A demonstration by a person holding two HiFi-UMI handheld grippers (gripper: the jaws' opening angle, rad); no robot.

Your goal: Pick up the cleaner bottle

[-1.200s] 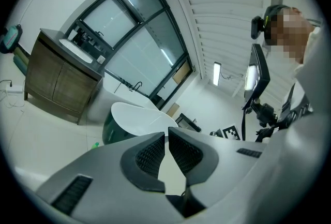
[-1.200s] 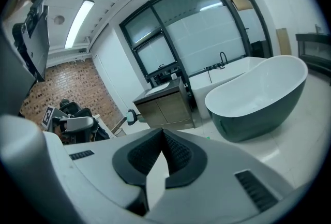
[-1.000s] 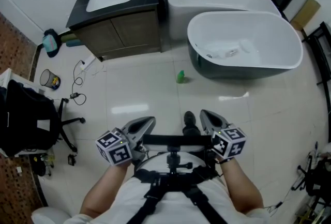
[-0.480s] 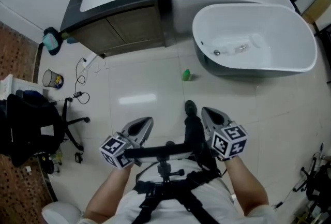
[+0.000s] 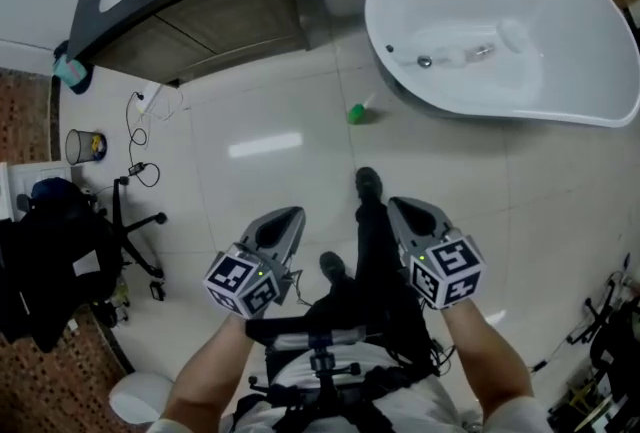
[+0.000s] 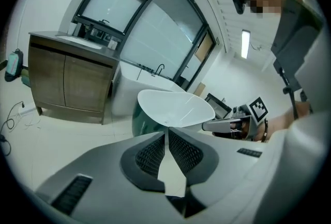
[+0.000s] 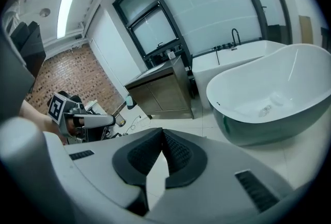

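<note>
Both pinched together, empty: left claw (image 5: 284, 218), right claw (image 5: 405, 212) (lower centre); green cleaner bottle (image 5: 355, 112) on floor (image 5: 250, 191), upper middle.

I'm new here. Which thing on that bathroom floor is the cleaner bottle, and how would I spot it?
Start at the big white oval bathtub. On the pale tiled floor just off the end of the tub that is nearer the wooden vanity is a small bottle. It is the only bright green thing on the floor, and nothing else lies right beside it.
</note>
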